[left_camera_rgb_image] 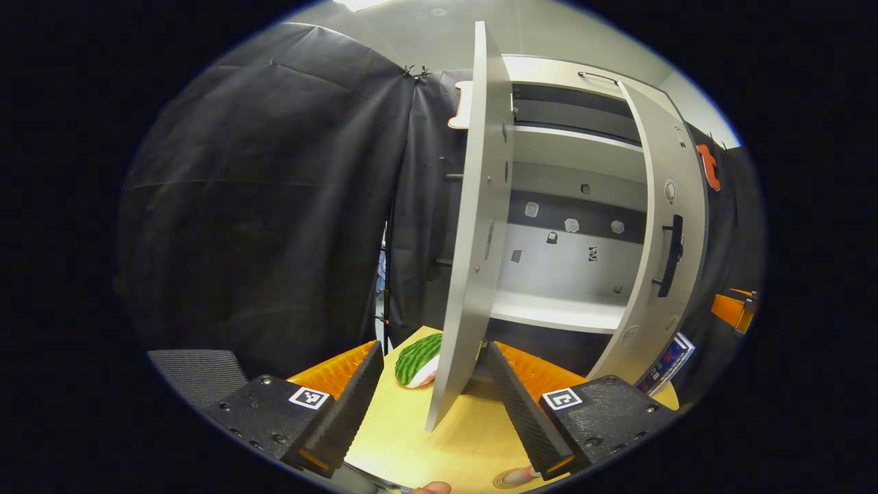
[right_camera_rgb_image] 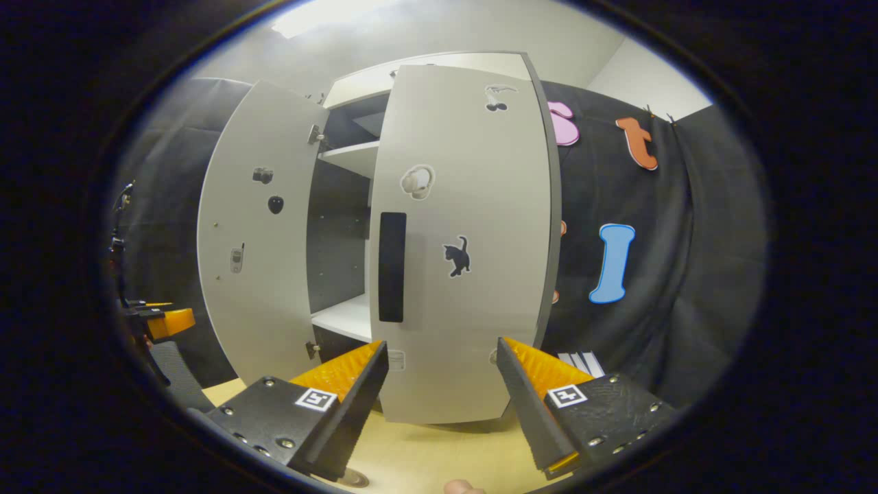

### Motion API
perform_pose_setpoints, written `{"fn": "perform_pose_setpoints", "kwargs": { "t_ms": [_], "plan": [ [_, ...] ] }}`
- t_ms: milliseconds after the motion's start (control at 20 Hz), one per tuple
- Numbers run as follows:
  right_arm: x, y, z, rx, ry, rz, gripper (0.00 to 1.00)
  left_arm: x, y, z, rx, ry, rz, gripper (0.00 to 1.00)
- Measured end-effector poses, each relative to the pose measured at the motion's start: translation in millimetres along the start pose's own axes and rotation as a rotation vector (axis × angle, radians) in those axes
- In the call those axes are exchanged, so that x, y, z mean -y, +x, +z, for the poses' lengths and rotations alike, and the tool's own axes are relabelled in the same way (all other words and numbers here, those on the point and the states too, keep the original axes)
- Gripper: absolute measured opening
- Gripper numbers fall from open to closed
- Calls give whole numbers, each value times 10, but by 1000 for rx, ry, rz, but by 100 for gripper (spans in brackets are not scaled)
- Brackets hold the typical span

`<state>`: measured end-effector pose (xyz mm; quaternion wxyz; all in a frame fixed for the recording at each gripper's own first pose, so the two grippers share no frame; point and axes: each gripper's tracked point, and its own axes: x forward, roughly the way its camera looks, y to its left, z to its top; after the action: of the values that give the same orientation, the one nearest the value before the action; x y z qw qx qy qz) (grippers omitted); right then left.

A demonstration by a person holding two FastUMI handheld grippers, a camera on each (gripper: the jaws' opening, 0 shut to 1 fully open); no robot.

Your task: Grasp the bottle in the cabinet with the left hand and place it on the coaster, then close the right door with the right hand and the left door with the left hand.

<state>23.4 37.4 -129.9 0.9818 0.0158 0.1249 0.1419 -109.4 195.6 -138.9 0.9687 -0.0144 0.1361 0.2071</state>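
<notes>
wooden table [left_camera_rgb_image: 405, 439] | cabinet [left_camera_rgb_image: 569, 206] doors ajar | left gripper [left_camera_rgb_image: 432, 391] released | right gripper [right_camera_rgb_image: 442, 384] released

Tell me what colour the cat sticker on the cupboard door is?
Black. The cat sticker sits on the pale grey door, clearest in the right gripper view.

No words or numbers I can read anywhere, square coded marker [left_camera_rgb_image: 308, 396] on my left hand-held gripper [left_camera_rgb_image: 432, 405] carries a pattern only, door stickers [right_camera_rgb_image: 457, 256] are pictures without lettering
</notes>
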Motion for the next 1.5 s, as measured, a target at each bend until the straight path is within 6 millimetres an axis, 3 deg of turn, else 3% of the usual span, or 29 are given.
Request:
{"fn": "perform_pose_setpoints", "kwargs": {
  "t_ms": [550,650,750,800,1000,1100,1500],
  "plan": [
    [129,-29,-27,3,30,-80,96,-354,407,170,29,54,42,97],
    [121,-41,-48,-5,34,-95,96,-370,492,175,29,77,35,93],
    [124,-17,-72,-15,38,-103,96,-400,566,187,31,108,36,97],
    [123,-6,-81,-19,40,-105,96,-410,596,200,34,123,38,94],
    [111,34,-119,-30,54,-111,96,-425,673,227,46,168,37,97],
    [139,40,-133,-31,62,-122,96,-449,729,209,37,168,49,92],
    [231,46,-212,-44,103,-150,96,-399,760,146,26,98,-4,94]
  ]
}}
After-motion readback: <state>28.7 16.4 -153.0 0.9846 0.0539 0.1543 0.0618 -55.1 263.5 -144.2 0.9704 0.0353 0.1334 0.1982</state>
